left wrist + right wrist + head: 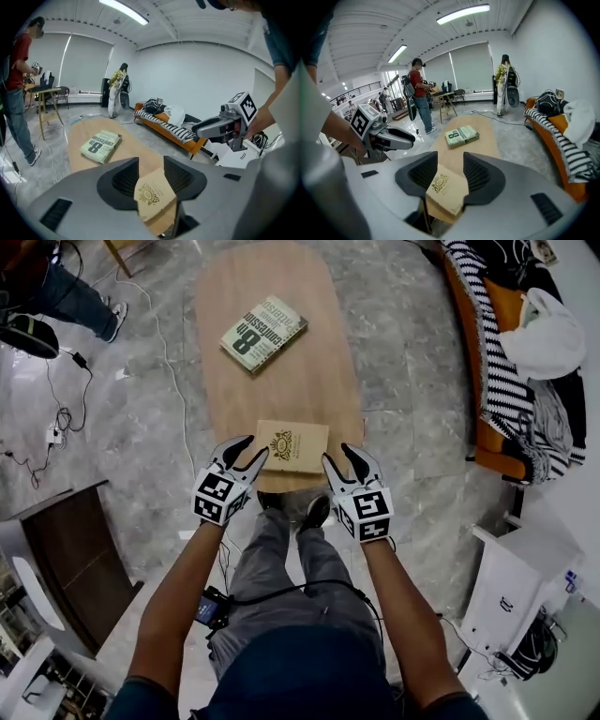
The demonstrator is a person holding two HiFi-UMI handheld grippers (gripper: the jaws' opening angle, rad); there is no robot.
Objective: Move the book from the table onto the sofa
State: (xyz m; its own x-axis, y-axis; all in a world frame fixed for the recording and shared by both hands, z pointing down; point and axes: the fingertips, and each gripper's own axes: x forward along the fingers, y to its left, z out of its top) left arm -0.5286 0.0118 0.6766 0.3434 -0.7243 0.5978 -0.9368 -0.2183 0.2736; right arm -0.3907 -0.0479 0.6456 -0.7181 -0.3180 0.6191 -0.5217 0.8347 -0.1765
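left tool [253,448] and right tool [337,453] are both open, flanking the tan book [292,446] at the near end of the counter [309,381]. i'd close evenly on its side edges and lift flat — the sofa [487,448] waits right of the counter.

Bright, even light from long white ceiling tube lamps [124,11] leaves only soft shadows on the pale grey marble floor [403,343]. Fisheye bending curves the edges and darkens the corners; the left gripper [151,164] and right gripper [450,159] blur near their lenses.
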